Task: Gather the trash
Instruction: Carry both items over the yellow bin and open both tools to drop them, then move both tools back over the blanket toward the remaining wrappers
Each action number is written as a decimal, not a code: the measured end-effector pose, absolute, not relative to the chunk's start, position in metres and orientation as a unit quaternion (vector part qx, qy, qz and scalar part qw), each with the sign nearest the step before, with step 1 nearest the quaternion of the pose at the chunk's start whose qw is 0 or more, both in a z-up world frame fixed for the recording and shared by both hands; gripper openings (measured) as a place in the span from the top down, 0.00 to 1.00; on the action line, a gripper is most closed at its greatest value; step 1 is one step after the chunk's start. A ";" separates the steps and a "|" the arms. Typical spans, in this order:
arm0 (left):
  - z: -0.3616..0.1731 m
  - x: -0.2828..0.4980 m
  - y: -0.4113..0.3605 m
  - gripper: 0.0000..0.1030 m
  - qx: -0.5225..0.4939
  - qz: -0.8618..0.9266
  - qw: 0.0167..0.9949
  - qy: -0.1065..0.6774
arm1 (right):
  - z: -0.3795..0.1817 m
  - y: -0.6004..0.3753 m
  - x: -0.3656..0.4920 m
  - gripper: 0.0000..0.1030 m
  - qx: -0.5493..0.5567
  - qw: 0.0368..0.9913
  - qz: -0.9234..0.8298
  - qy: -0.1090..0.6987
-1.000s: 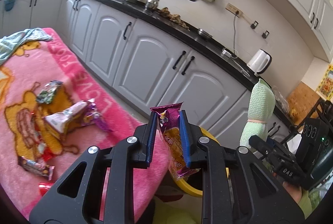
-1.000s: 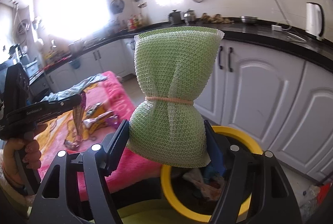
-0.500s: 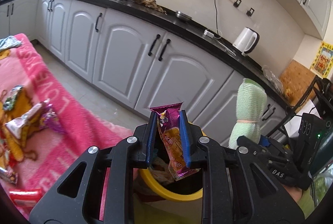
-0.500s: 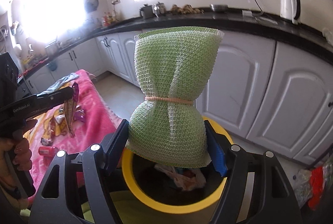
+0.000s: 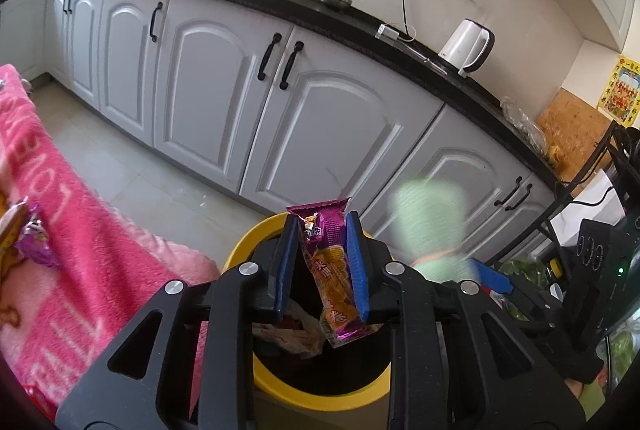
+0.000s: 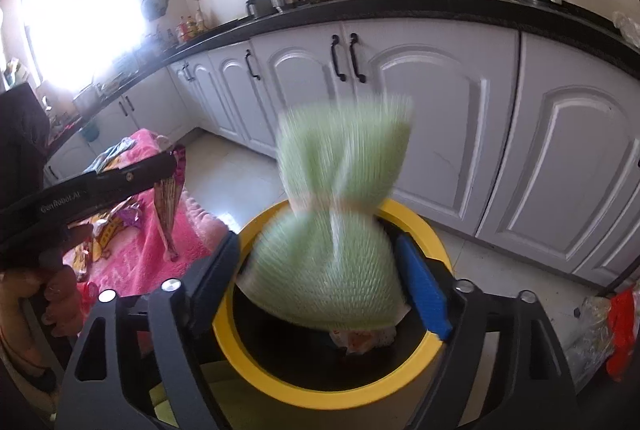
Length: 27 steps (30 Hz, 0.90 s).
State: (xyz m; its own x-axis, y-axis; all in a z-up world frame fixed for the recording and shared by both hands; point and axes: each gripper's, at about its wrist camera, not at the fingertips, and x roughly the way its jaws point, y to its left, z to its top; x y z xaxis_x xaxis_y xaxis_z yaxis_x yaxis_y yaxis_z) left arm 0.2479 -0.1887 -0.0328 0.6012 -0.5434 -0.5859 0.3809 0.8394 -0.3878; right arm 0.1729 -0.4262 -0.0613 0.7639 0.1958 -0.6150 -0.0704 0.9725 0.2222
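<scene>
Both claws hang over the yellow bin (image 6: 430, 230). Left claw (image 5: 322, 270) clamps a snack wrapper (image 5: 330, 270); right claw (image 6: 320, 270) spread wide, blurred green mesh sponge (image 6: 332, 230) loose between.

Both wrist views look down, close, into the yellow bin (image 5: 320, 388) (image 6: 320, 392).
</scene>
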 end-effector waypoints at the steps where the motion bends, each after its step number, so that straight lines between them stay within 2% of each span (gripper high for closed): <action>1: -0.034 0.249 -0.190 0.82 -0.112 -0.260 0.887 0.365 | -0.062 -0.429 0.174 0.21 0.096 0.935 0.068 0.335; 2: -0.036 0.251 -0.190 0.80 -0.113 -0.260 0.886 0.367 | -0.062 -0.432 0.174 0.20 0.102 0.935 0.066 0.334; 5: -0.039 0.252 -0.189 0.65 -0.115 -0.259 0.884 0.372 | -0.063 -0.439 0.174 0.19 0.113 0.935 0.058 0.331; 8: -0.041 0.251 -0.188 0.63 -0.117 -0.258 0.883 0.374 | -0.063 -0.440 0.174 0.18 0.117 0.935 0.055 0.330; 11: -0.039 0.249 -0.184 0.53 -0.119 -0.255 0.884 0.372 | -0.062 -0.438 0.171 0.18 0.116 0.936 0.055 0.328; 21: -0.027 0.240 -0.156 0.14 -0.130 -0.227 0.898 0.354 | -0.053 -0.429 0.169 0.13 0.104 0.941 0.063 0.315; 23: -0.025 0.236 -0.146 0.11 -0.137 -0.218 0.901 0.348 | -0.051 -0.426 0.168 0.12 0.101 0.943 0.065 0.311; 27: -0.020 0.229 -0.129 0.11 -0.144 -0.200 0.908 0.339 | -0.047 -0.419 0.165 0.11 0.097 0.945 0.069 0.305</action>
State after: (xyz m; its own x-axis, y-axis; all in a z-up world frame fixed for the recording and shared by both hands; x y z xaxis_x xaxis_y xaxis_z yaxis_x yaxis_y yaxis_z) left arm 0.2289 -0.1288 -0.0196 0.6907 -0.4606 -0.5574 0.2659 0.8787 -0.3965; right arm 0.1654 -0.4192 -0.0468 0.8043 0.1897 -0.5632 -0.0719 0.9718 0.2246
